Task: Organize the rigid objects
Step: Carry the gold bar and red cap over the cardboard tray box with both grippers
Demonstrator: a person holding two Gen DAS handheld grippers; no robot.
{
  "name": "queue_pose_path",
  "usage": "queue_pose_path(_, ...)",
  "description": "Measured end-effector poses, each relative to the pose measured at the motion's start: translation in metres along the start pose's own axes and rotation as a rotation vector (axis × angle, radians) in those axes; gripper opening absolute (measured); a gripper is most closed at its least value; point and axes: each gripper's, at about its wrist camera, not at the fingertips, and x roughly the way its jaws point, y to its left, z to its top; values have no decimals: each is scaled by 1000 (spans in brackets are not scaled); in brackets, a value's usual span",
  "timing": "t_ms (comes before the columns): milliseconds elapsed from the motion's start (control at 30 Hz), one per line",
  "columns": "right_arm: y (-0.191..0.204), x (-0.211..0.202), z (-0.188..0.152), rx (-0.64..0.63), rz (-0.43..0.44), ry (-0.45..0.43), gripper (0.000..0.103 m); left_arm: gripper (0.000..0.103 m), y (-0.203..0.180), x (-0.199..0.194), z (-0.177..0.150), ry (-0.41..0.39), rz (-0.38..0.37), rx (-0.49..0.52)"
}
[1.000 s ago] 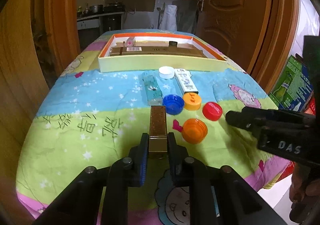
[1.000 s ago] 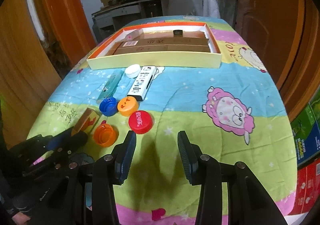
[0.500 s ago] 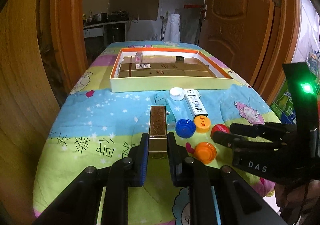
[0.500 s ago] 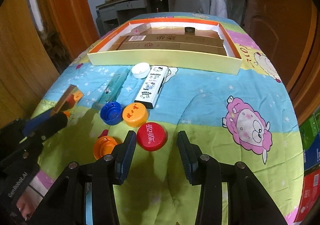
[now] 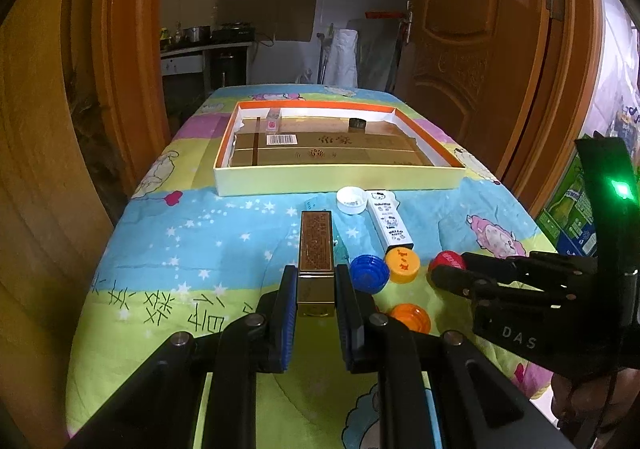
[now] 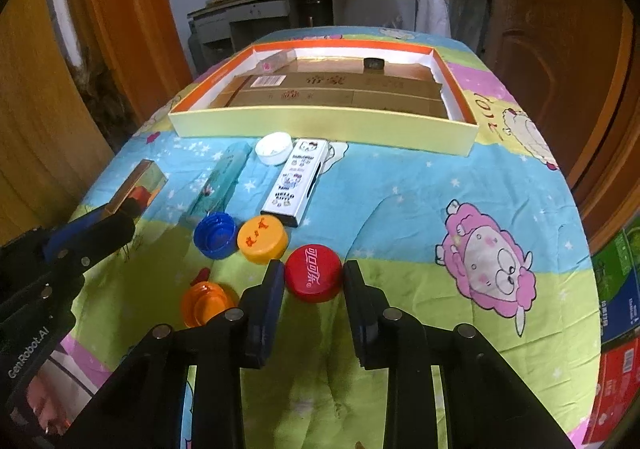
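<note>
My left gripper [image 5: 316, 289] is shut on a long gold box [image 5: 315, 249] and holds it above the table; the box also shows at the left of the right wrist view [image 6: 140, 185]. My right gripper [image 6: 314, 281] is open, its jaws on either side of a red cap [image 6: 314, 277] that lies on the cloth; whether they touch it is unclear. The red cap also shows in the left wrist view [image 5: 446, 260], partly behind the right gripper. A large tray [image 6: 320, 125] with an orange inner rim lies beyond, lined with flat cardboard.
On the cloth lie a blue cap [image 6: 215, 235], a yellow-orange cap [image 6: 262, 239], an orange cap [image 6: 206, 303], a white cap [image 6: 274, 148], a white Hello Kitty box [image 6: 298, 181] and a teal box [image 6: 224, 181]. Wooden doors flank the table.
My left gripper has lifted the gold box off the cloth and carried it forward. My right gripper has moved forward until its jaws flank the red cap.
</note>
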Motion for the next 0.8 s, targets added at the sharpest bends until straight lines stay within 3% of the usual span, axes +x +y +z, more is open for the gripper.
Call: queue_pose_path(800,-7,-14,38,23,17,-91,31,18,6,12,40,-27,95,-15)
